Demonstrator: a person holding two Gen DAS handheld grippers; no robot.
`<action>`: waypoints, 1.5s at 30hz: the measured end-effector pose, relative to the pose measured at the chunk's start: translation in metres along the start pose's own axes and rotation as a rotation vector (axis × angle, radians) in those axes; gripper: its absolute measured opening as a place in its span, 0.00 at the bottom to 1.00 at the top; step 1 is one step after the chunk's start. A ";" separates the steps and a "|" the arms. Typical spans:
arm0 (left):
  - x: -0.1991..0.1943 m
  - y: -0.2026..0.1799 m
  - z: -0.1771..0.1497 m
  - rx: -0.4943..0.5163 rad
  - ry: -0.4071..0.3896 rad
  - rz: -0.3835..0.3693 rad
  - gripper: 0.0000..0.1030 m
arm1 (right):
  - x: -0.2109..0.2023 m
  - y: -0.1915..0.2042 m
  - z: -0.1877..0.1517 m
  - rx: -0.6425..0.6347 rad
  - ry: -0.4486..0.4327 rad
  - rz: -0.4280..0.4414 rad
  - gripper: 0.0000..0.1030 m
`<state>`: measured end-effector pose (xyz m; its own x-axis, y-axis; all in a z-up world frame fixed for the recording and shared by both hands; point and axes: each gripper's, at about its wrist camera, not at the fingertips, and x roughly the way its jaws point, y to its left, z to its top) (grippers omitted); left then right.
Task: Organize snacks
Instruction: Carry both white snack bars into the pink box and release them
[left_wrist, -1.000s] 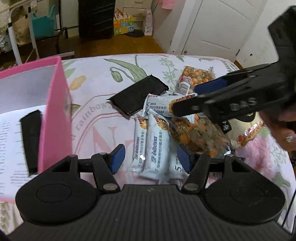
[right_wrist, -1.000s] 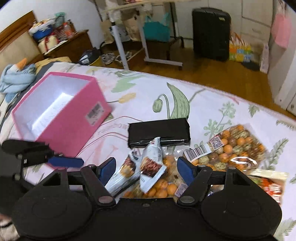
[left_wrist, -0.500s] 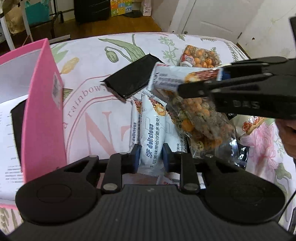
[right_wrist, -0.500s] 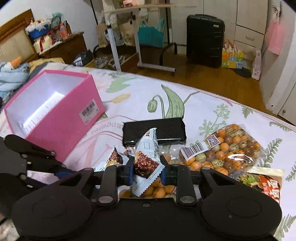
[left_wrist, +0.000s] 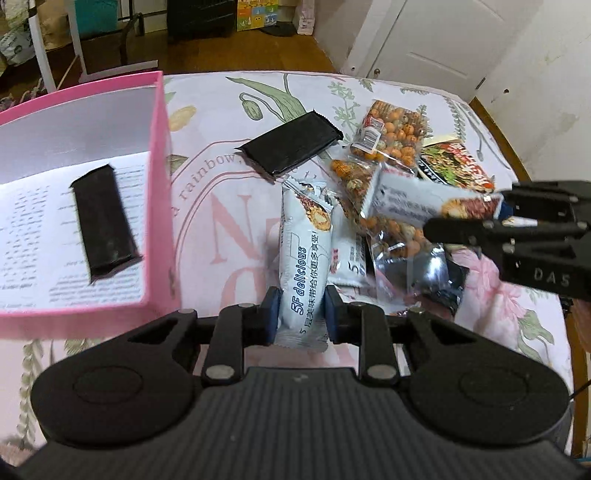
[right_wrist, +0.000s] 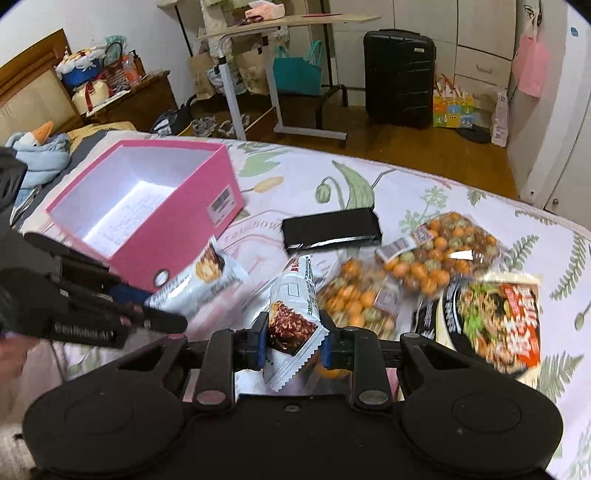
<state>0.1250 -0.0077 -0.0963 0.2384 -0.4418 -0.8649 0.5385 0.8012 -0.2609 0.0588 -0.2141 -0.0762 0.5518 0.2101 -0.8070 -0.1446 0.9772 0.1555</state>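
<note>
My left gripper is shut on a white snack bar and holds it above the bed, just right of the pink box. My right gripper is shut on another white snack bar, lifted above the snack pile; the same bar shows in the left wrist view. A black bar lies inside the box. A black packet, bags of orange nuts and a red noodle pack lie on the bedsheet.
The left gripper with its bar shows at the left of the right wrist view, in front of the pink box. Another white bar lies on the sheet. A suitcase and a desk stand beyond the bed.
Both grippers went from open to shut on a white bar each, then lifted them off the pile. The left gripper has moved up beside the pink box.
</note>
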 end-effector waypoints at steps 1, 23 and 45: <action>-0.005 0.001 -0.002 0.000 0.006 -0.001 0.23 | -0.004 0.004 -0.001 -0.002 0.007 0.007 0.30; -0.137 0.076 -0.035 -0.047 0.041 0.190 0.23 | -0.031 0.143 0.033 -0.265 -0.045 0.225 0.30; -0.014 0.243 0.037 -0.342 -0.006 0.311 0.25 | 0.184 0.206 0.121 -0.270 0.039 0.121 0.33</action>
<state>0.2820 0.1781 -0.1314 0.3520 -0.1611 -0.9220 0.1436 0.9827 -0.1169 0.2297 0.0295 -0.1235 0.4860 0.3182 -0.8139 -0.4238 0.9003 0.0990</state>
